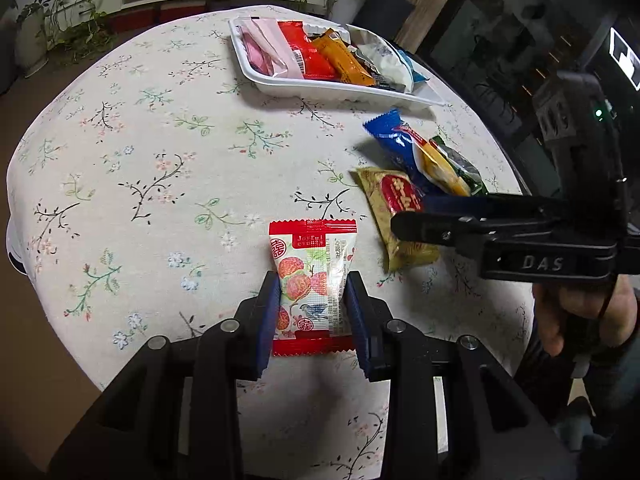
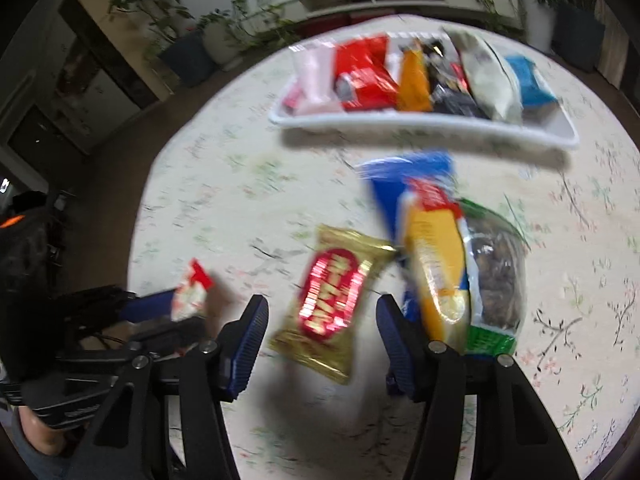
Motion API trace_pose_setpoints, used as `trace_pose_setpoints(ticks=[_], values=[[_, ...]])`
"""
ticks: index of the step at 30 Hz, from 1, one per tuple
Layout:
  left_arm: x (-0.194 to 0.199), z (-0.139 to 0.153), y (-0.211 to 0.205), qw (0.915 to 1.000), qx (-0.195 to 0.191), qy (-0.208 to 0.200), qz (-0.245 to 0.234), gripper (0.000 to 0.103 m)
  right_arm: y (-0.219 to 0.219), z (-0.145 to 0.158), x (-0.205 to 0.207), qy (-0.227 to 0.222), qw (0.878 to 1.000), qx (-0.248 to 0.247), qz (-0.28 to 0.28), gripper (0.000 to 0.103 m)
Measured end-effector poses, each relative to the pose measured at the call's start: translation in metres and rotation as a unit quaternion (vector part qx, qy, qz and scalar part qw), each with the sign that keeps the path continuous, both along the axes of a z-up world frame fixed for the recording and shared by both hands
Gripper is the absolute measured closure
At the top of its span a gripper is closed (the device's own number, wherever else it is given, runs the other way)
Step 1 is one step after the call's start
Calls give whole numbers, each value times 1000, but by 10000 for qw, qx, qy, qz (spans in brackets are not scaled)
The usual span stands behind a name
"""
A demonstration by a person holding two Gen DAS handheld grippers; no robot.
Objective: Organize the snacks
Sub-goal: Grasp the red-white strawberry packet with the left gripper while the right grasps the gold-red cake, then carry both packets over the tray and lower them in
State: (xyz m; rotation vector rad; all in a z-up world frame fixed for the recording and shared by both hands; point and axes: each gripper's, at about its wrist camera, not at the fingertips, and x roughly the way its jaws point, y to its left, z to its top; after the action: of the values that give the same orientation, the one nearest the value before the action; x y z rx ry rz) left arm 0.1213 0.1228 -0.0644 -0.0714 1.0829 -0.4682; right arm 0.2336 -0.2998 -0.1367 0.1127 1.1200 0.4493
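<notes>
A round table (image 1: 132,128) covered with a pale cloth printed with flowering twigs carries the snacks. The left gripper (image 1: 312,300) pinches a small red-edged white snack packet printed with red fruit and a blue bird (image 1: 314,276) between its blue pads, one pad pressed on each long side, with the packet held over the near part of the cloth. The right gripper (image 2: 320,320) has its blue pads spread on either side of a gold foil packet with a red oval label (image 2: 336,304), which lies flat on the table; the pads do not press on it, and the view is blurred. Just beside the gold packet lies a small heap: a blue wrapper (image 2: 400,176), a yellow packet (image 2: 436,260) and a green-edged clear bag of dark pieces (image 2: 496,280), overlapping one another. Farther back stands a white rectangular plastic tray (image 1: 320,87) holding a row of packets, pink, red, orange, dark, white and blue. Potted plants and a low white shelf stand beyond the table.
</notes>
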Motion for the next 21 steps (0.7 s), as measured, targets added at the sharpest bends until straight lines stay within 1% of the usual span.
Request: trace_pose_setpoints(ticks=[2,5,9,11,13,14,16,17,21], values=[[-1,-1,0,10000,12,-18,44,72,0,-4,0,47,10000,-1,-10,44],[-3,-1,2,9999,-4,-54,135,72,10,-4,0,-22,9999,-104,134,46],[-5,0,2,9998,-10,-57,187,72,30,-4,-2,-205,9980,-473,374,47],[-5,1,2,9998,-5,-55,208,72,36,-4,-2,-340,9958,-730,446,52],[-5,-1,1,9998,-1,-41,213,72,38,-4,-4,-418,9943,-866,464,55],[-6,-1,1,9998,7,-35,213,72,40,-4,-5,-439,9937,-913,477,58],[-5,-3,-1,9998,5,-23,207,72,40,-5,-7,-525,9914,-1072,538,68],[-5,-4,-2,9998,8,-19,204,72,41,-5,-6,-551,9906,-1120,552,69],[-5,-5,-4,9998,17,-26,215,72,37,-4,-6,-480,9911,-1058,646,69]])
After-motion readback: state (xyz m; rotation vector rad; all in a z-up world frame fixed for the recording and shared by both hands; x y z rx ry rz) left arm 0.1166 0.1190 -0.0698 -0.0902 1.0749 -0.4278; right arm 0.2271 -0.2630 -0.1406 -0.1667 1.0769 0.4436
